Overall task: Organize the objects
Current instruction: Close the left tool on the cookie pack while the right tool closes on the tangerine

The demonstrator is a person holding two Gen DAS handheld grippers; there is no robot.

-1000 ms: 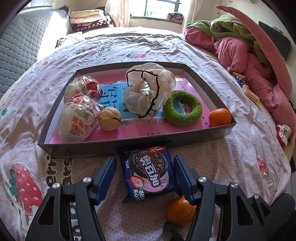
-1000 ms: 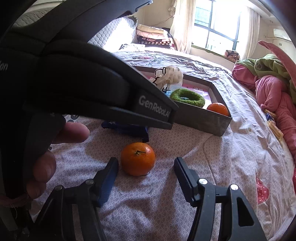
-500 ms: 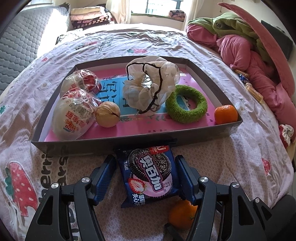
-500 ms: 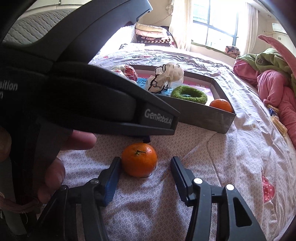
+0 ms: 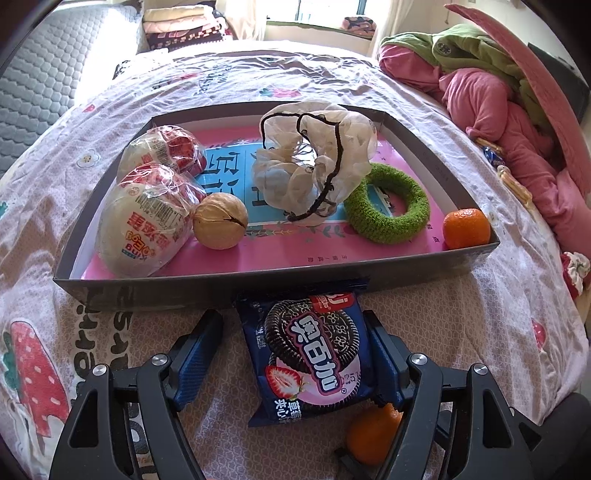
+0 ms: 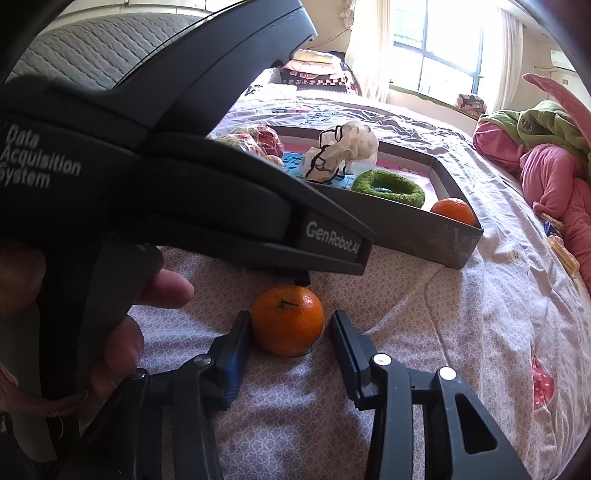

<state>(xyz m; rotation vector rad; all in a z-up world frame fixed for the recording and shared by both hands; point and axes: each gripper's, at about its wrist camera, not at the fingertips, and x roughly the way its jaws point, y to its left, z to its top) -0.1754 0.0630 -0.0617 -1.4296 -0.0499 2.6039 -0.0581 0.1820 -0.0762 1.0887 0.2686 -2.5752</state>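
Note:
A grey tray with a pink lining lies on the bed. It holds two wrapped eggs, a walnut, a white scrunchie, a green ring scrunchie and an orange. A blue cookie packet lies flat against the tray's near wall, between the fingers of my left gripper, whose jaws are opening with a gap on the left side. A second orange rests on the sheet between the fingers of my right gripper, whose jaws are closing, with a sliver of gap on the right.
A heap of pink and green clothes lies at the right of the bed. Folded blankets sit at the far end by the window. In the right wrist view, the left gripper's body and a hand fill the left.
My left gripper's fingers have spread wider around the cookie packet, which has stayed put. My right gripper's fingers have drawn in toward the orange on the sheet.

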